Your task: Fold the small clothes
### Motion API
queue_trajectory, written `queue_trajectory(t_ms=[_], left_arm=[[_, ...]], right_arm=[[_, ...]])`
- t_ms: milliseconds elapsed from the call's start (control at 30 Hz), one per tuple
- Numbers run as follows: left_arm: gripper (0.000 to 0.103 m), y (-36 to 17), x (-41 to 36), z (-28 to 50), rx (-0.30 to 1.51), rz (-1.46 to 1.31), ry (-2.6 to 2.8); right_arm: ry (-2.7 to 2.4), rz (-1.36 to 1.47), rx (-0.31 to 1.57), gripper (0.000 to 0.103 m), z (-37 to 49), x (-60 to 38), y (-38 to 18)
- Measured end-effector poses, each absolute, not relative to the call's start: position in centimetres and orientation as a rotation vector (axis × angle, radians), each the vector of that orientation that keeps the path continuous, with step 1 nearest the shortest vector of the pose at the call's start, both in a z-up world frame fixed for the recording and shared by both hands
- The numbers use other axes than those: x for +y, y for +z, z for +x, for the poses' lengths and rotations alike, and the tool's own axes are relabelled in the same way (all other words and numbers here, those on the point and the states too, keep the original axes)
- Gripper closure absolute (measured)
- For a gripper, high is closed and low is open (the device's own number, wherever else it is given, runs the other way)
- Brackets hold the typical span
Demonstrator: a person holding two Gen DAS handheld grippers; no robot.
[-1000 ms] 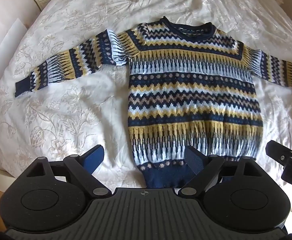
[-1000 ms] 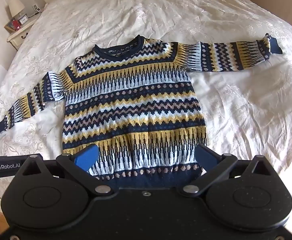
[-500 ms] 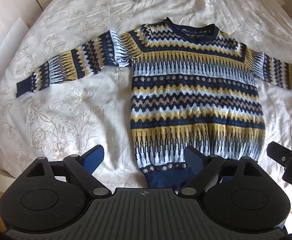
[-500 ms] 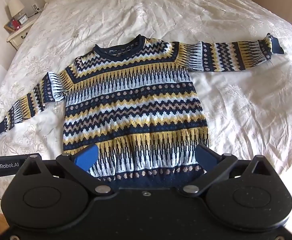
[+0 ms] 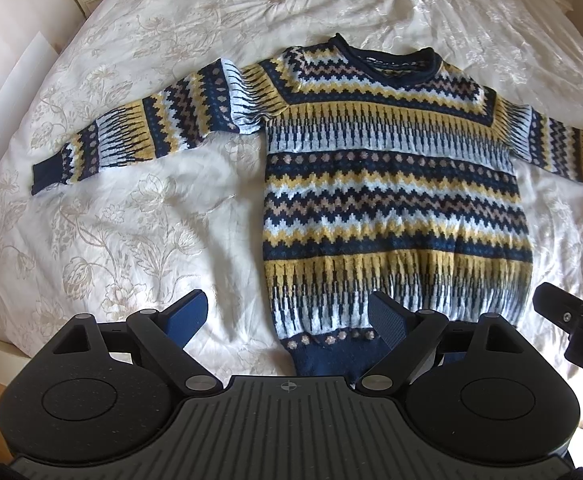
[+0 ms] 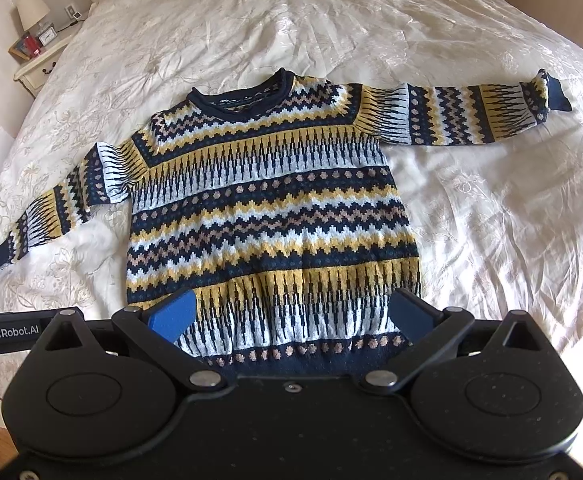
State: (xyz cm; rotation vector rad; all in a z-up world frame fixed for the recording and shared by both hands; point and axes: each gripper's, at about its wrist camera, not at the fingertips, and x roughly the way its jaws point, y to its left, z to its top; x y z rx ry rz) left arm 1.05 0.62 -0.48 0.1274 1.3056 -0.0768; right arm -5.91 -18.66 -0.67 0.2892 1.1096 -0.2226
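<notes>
**Sweater flat, sleeves out; nothing gripped**

Sweater [image 6: 267, 208] lies spread on the bedspread [image 6: 491, 220] ahead of both claws, presumably laid out for folding. Right gripper [image 6: 291, 314] gapes above the hem; left gripper [image 5: 287, 314] gapes over the hem's left corner.

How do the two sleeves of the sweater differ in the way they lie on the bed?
The left sleeve slants down toward the hem side, while the right sleeve stretches almost straight out. The left sleeve's cuff lies flat; the right sleeve's cuff is bent and partly turned. Both share the same striped pattern and navy cuffs.
</notes>
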Motion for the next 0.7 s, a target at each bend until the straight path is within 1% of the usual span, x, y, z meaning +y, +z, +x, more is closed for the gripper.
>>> queue_trajectory(t_ms=[700], left_arm=[[0.016, -0.72, 0.17, 1.55, 1.288, 0.109, -0.112]], right_arm=[[-0.226, 0.295, 1.112, 0.001, -5.44, -18.92, -0.64]])
